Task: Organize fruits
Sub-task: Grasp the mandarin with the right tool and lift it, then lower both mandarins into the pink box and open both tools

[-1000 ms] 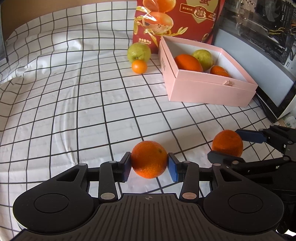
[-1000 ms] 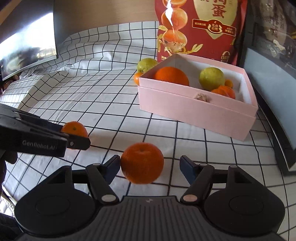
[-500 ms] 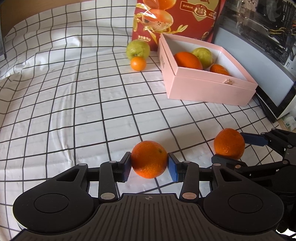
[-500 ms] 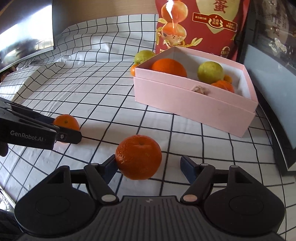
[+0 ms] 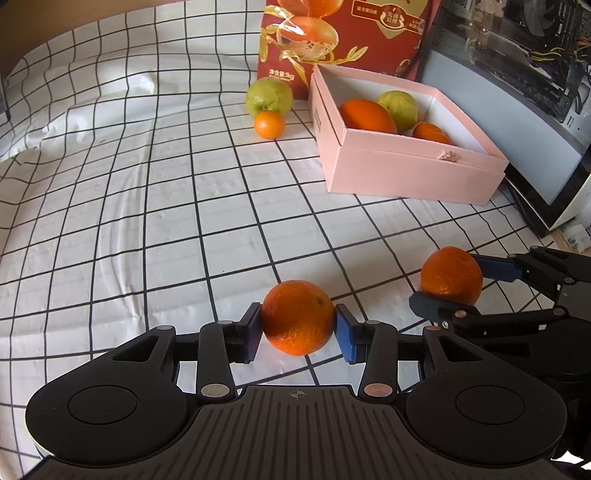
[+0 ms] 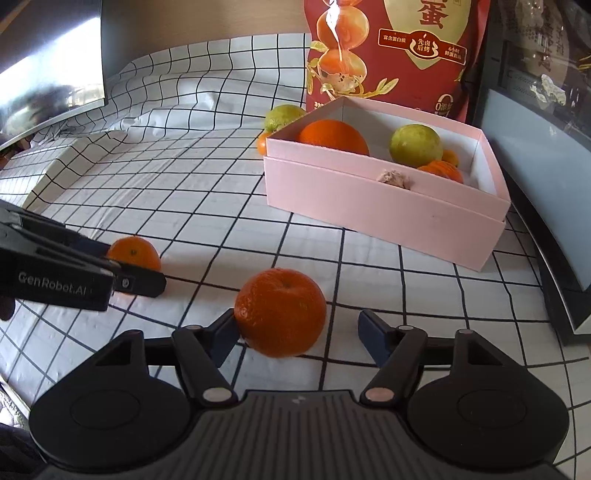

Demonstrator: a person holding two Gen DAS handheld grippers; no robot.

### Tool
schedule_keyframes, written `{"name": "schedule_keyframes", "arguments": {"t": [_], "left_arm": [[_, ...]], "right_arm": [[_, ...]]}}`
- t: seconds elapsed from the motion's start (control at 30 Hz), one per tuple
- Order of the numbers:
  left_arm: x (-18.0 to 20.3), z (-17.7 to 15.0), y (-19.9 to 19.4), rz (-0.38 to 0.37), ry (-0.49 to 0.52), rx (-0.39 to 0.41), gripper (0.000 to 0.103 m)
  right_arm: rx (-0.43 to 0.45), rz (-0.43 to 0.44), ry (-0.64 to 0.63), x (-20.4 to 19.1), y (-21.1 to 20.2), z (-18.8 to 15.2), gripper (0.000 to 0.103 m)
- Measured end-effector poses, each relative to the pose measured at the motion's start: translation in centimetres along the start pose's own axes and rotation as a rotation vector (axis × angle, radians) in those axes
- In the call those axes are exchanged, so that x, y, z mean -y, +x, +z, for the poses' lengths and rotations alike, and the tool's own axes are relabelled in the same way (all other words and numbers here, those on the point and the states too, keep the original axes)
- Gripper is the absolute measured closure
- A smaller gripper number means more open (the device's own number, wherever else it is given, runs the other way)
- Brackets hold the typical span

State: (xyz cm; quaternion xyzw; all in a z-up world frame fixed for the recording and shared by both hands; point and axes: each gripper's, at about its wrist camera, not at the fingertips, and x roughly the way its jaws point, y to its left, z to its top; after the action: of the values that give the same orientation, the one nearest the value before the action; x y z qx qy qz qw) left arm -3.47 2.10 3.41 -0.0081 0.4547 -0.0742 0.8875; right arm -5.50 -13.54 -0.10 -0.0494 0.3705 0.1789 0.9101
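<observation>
My left gripper [image 5: 298, 330] is shut on an orange [image 5: 297, 316], both blue pads touching it, low over the checked cloth. My right gripper [image 6: 298, 332] is open around a second orange [image 6: 280, 312]; its left finger touches the fruit and the right finger stands apart. That orange [image 5: 451, 275] and gripper also show at the right of the left wrist view. The pink box [image 5: 413, 173] holds an orange, a green guava and smaller oranges. A guava [image 5: 269, 96] and a small orange [image 5: 269, 124] lie left of the box.
A red snack bag [image 5: 343, 33] stands behind the box. A dark cabinet with a pale panel [image 6: 546, 177] borders the right side. The checked cloth [image 5: 147, 206] is wrinkled and rises at the far left.
Both grippers have moved a little toward the box. The left stays shut on its orange. The right stays open with its orange between the fingers.
</observation>
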Motion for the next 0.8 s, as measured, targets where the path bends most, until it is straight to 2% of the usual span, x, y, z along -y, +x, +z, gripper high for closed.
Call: {"name": "schedule_keyframes", "arguments": {"t": [0.13, 0.2, 0.43, 0.57, 0.67, 0.8], "left_arm": [[0.1, 0.0, -0.1, 0.002, -0.006, -0.002, 0.057], [0.2, 0.0, -0.2, 0.005, -0.006, 0.000, 0.057], [0.5, 0.3, -0.1, 0.008, 0.002, 0.006, 0.057], [0.5, 0.7, -0.1, -0.028, -0.013, 0.023, 0.057], [0.2, 2.7, -0.5, -0.076, -0.042, 0.070, 0.057], [0.8, 8.3, -1.7, -0.120, -0.017, 0.184, 0.057]], "right_arm": [[0.001, 0.014, -0.013, -0.3, 0.2, 0.3, 0.046], [0.004, 0.024, -0.027, -0.6, 0.1, 0.4, 0.054], [0.010, 0.012, -0.024, 0.1, -0.2, 0.5, 0.055], [0.029, -0.010, -0.012, 1.0, -0.7, 0.9, 0.055], [0.043, -0.031, -0.007, 1.7, -1.0, 1.6, 0.055], [0.124, -0.071, -0.012, 3.0, -2.5, 4.7, 0.055]]}}
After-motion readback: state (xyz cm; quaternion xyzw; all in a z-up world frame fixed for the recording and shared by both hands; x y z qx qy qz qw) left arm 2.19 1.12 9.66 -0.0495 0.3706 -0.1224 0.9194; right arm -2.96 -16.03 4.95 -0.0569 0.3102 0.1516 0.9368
